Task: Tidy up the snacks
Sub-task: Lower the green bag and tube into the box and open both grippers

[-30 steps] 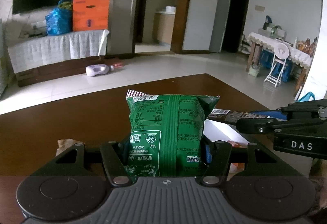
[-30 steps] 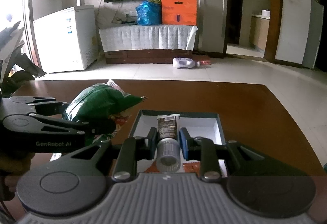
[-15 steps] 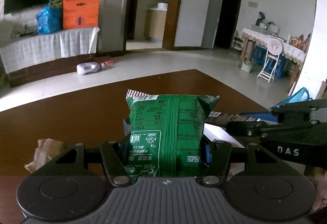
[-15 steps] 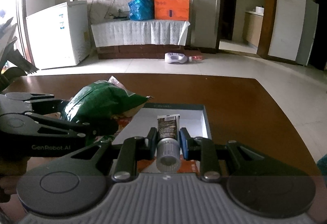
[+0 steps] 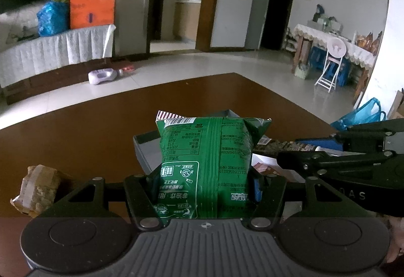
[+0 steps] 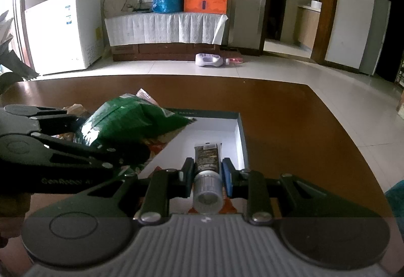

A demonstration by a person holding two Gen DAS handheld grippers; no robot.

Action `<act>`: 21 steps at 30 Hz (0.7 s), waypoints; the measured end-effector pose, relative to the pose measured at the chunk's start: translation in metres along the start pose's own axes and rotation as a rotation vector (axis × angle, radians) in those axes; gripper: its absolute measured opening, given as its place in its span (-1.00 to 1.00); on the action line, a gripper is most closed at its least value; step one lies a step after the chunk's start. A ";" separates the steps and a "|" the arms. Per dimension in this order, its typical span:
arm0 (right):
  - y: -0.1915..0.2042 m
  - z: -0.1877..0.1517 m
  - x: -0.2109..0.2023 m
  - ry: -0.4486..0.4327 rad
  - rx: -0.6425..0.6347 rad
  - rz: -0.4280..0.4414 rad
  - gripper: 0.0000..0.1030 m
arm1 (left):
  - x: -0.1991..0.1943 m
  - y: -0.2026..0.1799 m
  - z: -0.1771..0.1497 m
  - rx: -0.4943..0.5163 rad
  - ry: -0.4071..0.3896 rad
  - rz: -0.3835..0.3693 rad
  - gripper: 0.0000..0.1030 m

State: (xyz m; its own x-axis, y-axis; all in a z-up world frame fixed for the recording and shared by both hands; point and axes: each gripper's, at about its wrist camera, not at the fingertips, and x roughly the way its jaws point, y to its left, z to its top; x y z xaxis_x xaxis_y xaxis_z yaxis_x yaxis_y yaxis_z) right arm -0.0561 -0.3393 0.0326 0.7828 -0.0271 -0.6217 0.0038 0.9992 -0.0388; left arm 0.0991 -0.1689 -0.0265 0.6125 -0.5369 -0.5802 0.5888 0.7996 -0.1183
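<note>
Left gripper: jaws clamped on green snack bag, pads pressing both sides of its lower end, bag sticking forward and up. In the right wrist view the same bag hangs over the near-left corner of the box, above what's already inside.

Right gripper: jaws together on a slim brown tube snack, silver cap end toward the camera, printed end pointing out over the box's white floor. It's above the right part of the box, not resting on it as far as I can tell.

Box: open, dark rim, white interior, sitting on brown table. At least one orange-red packet already lies in the left part, partly hidden under the green bag and left gripper. Right half of the floor reads bare.

Progress, my read: mid-task. Some snacks are in, two more are held over the box, neither released. Next: lower and let go of both, with the green bag going on or beside the orange one and the tube on the bare right side.

Still outside: a tan clear-wrapped snack on the table left of the box, near the left gripper. Probably next pickup. Can't tell whether more lie out of view.

Farther back: floor, a white cloth-covered stand, not relevant.
</note>
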 end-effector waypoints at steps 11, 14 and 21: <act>0.001 -0.007 0.010 0.024 0.010 0.008 -0.54 | 0.005 -0.003 -0.001 0.022 0.016 -0.003 0.21; 0.000 -0.006 0.015 0.040 0.013 0.008 -0.53 | 0.006 -0.004 -0.001 0.023 0.017 -0.002 0.22; 0.003 -0.005 0.027 0.077 0.012 -0.003 -0.53 | 0.009 -0.009 -0.005 0.033 0.029 0.002 0.28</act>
State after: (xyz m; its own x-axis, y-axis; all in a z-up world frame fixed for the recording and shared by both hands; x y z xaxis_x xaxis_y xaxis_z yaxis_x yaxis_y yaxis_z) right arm -0.0379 -0.3374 0.0114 0.7328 -0.0317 -0.6797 0.0137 0.9994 -0.0318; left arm 0.0970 -0.1795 -0.0348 0.5986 -0.5271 -0.6032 0.6052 0.7909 -0.0906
